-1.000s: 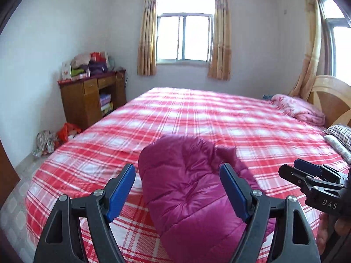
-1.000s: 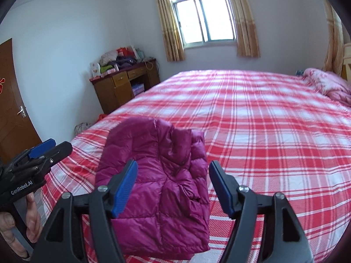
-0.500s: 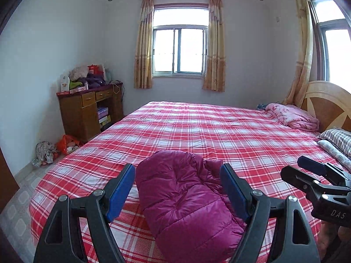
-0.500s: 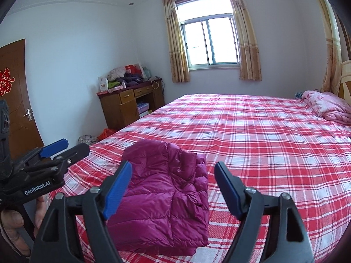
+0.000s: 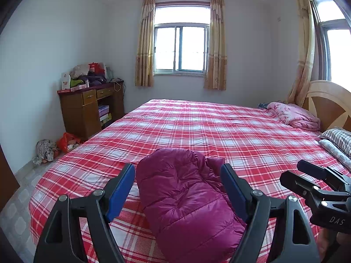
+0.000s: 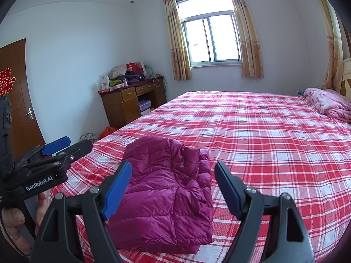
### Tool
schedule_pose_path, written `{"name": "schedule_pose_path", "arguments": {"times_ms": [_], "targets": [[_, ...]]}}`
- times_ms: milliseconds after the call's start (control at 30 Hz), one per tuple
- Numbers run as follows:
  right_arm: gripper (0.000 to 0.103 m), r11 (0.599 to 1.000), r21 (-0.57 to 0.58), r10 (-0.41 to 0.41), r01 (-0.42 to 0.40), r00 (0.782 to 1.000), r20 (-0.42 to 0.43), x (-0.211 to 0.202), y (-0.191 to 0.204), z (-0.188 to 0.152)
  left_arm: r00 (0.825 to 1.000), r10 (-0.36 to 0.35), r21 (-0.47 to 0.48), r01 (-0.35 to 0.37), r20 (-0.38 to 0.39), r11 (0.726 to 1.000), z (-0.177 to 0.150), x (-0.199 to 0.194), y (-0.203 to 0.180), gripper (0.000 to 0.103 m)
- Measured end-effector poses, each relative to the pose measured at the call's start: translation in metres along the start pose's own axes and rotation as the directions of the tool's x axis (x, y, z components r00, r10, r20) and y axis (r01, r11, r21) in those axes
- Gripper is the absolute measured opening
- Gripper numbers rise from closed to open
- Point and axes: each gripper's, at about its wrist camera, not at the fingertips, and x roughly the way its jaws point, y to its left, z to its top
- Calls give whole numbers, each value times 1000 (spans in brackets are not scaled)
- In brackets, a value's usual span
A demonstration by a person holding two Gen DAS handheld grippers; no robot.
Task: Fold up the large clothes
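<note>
A magenta puffer jacket (image 5: 186, 197) lies folded into a compact bundle on the red plaid bed (image 5: 219, 131), near its front edge. My left gripper (image 5: 177, 171) hovers just before it, open, its blue pads (image 5: 120, 186) apart and touching nothing. In the right wrist view the same jacket (image 6: 166, 192) shows its stacked layers. My right gripper (image 6: 173, 166) is open above its near side, empty. Each gripper appears in the other's view: the right gripper (image 5: 311, 177) at the right edge, the left gripper (image 6: 63, 146) at the left, in a person's hand (image 6: 13, 219).
A crumpled pink blanket (image 5: 294, 116) and striped pillows (image 5: 337, 138) lie by the wooden headboard (image 5: 329, 103). A cluttered wooden desk (image 5: 90, 109) stands at the left wall, with bags (image 5: 57, 146) on the floor beside it. A brown door (image 6: 19, 100) is at far left.
Both views have tipped upward, so the jacket sits lower in frame and more of the room shows. The right gripper's jaws stand slightly wider. The jacket has not moved.
</note>
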Motion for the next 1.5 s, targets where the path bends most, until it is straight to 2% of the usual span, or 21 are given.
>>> {"name": "schedule_pose_path", "arguments": {"times_ms": [1133, 1500], "targets": [[81, 1000, 5, 11, -11, 1000, -25, 4, 1, -7, 1000, 8, 6, -8, -14, 1000, -3, 5, -1, 80], [81, 1000, -1, 12, -12, 1000, -1, -1, 0, -6, 1000, 16, 25, -16, -18, 1000, -3, 5, -7, 80]]}}
